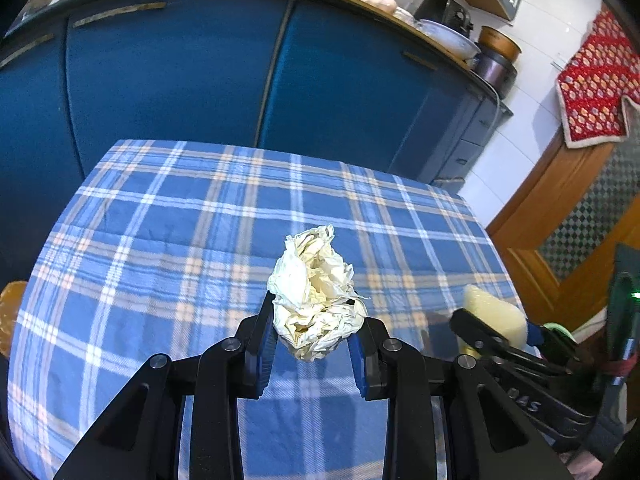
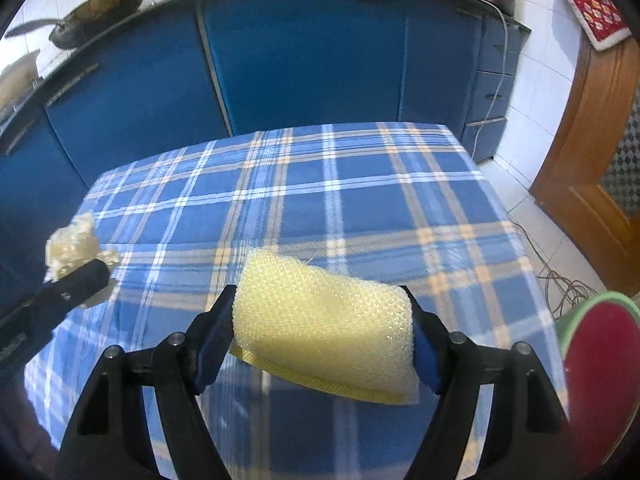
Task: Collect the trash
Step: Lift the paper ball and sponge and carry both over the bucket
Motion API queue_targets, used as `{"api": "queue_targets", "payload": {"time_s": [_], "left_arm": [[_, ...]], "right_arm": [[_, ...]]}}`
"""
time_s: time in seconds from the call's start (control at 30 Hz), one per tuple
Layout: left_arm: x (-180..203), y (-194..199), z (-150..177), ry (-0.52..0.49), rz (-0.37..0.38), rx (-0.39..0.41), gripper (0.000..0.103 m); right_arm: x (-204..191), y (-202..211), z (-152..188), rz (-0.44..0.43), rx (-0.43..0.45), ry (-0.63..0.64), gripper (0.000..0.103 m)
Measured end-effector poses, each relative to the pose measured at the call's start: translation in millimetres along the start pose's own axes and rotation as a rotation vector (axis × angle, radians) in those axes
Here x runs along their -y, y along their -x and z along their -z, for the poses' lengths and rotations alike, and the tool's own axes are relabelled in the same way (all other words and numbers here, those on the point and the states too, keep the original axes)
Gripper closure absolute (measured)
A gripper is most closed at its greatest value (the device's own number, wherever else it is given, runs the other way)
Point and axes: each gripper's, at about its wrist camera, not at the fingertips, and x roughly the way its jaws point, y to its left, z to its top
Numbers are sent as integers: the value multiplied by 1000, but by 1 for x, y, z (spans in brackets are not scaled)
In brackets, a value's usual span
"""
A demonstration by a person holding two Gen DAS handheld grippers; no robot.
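Observation:
My left gripper (image 1: 314, 332) is shut on a crumpled ball of whitish paper (image 1: 316, 292), held above the blue plaid tablecloth (image 1: 160, 240). The right gripper (image 2: 324, 332) grips a pale yellow sponge (image 2: 324, 320) between its blue pads, lifted off the cloth and bowed by the squeeze. In the right wrist view the left gripper (image 2: 76, 280) and its crumpled paper (image 2: 74, 246) show at the far left. In the left wrist view the sponge (image 1: 494, 314) and right gripper (image 1: 492, 334) appear at the right edge.
Blue cabinets (image 2: 300, 60) stand just behind the table, with a wok (image 2: 100, 12), pots and bowls on the counter. A wooden door (image 2: 592, 160) is at the right, cables (image 2: 560, 280) lie on the floor, and a red round object with a green rim (image 2: 600, 368) sits at lower right.

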Motion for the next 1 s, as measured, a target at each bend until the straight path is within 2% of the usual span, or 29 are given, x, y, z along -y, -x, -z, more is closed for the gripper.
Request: {"api": "queue_targets", "payload": {"time_s": [0.4,0.8,1.0], "left_arm": [[54,25,22,-79,82,-3,71],[125,34,48,-196,176,-35,71],[157,31,63,-247,219,-62,71]], "right_arm": [[55,74,38,-3,60,-91,25],[133,130,79,76,113,-252,25],[177,141,97,115,114,-340,24]]}}
